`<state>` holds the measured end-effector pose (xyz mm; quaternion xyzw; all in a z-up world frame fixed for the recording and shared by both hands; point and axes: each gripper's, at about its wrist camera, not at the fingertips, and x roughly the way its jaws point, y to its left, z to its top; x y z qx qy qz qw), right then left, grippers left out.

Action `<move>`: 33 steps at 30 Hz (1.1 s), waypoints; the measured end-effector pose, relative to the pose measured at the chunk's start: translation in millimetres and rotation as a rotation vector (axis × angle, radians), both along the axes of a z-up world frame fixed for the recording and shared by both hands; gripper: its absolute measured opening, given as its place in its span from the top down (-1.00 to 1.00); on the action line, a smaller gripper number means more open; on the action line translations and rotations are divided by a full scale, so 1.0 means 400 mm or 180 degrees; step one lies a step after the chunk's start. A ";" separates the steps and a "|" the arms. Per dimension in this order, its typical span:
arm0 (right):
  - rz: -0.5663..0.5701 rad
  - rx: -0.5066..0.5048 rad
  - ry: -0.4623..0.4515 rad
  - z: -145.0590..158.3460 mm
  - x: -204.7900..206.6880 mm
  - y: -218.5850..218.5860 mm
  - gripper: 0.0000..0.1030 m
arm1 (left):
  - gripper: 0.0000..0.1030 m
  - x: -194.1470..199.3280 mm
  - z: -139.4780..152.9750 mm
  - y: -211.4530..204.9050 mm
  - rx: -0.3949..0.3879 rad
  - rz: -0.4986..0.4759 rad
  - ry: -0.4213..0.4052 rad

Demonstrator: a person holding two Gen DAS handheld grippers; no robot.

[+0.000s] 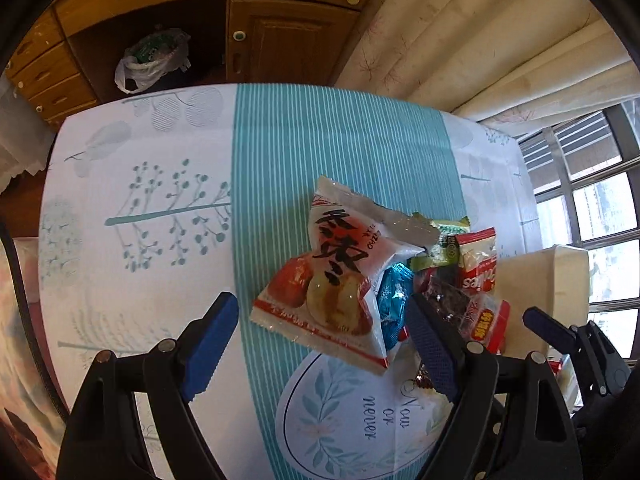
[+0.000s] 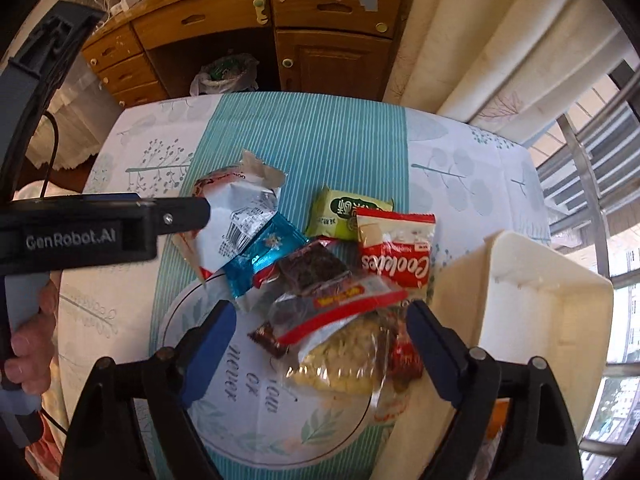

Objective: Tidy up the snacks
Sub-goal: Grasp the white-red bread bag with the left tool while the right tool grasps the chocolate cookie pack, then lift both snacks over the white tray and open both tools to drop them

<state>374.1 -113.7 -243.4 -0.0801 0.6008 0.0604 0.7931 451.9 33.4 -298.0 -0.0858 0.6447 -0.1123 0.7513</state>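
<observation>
Table (image 1: 160, 152) under a white cloth with a teal striped band down the middle. Cream bin (image 2: 532, 300) at the right edge, tilted, open side facing the heap. Snack pile (image 2: 320, 268) just left of it on the band. Largest there, a red-and-white date bag (image 1: 336, 280), long axis diagonal, torn end pointing away. Red Cookies packet (image 2: 396, 252) upright beside a green pack (image 2: 340, 212). Left gripper (image 1: 320, 340) wide, straddling the date bag, not pressing. Right gripper (image 2: 320, 340) wide over a clear bag (image 2: 344, 356), no grip.
</observation>
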 end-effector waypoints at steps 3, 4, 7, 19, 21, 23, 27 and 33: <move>0.0065 -0.0031 0.0062 -0.029 0.025 0.002 -0.59 | -0.63 0.013 -0.028 -0.025 0.0056 -0.0045 0.0020; 0.0101 -0.0042 0.0089 -0.040 0.034 0.004 -0.58 | -0.63 0.017 -0.037 -0.032 0.0048 -0.0046 0.0031; 0.0146 -0.0003 0.0182 -0.069 0.049 0.008 -0.58 | -0.63 0.024 -0.061 -0.047 0.0025 -0.0058 0.0069; 0.0301 0.0164 0.0444 -0.170 0.076 0.018 -0.54 | -0.48 0.051 -0.112 -0.061 -0.0015 0.0096 0.0123; 0.0340 0.0151 0.0411 -0.175 0.074 0.018 -0.50 | -0.47 0.052 -0.113 -0.066 0.0008 0.0092 0.0101; 0.0374 0.0100 0.0383 -0.179 0.073 0.021 -0.48 | -0.45 0.050 -0.113 -0.071 0.0042 0.0094 0.0069; 0.0350 0.0023 0.0346 -0.181 0.064 0.028 -0.42 | -0.36 0.041 -0.111 -0.066 0.0075 0.0101 0.0064; 0.0330 -0.0036 0.0422 -0.176 0.027 0.045 -0.05 | -0.28 0.022 -0.105 -0.040 0.0064 0.0154 0.0111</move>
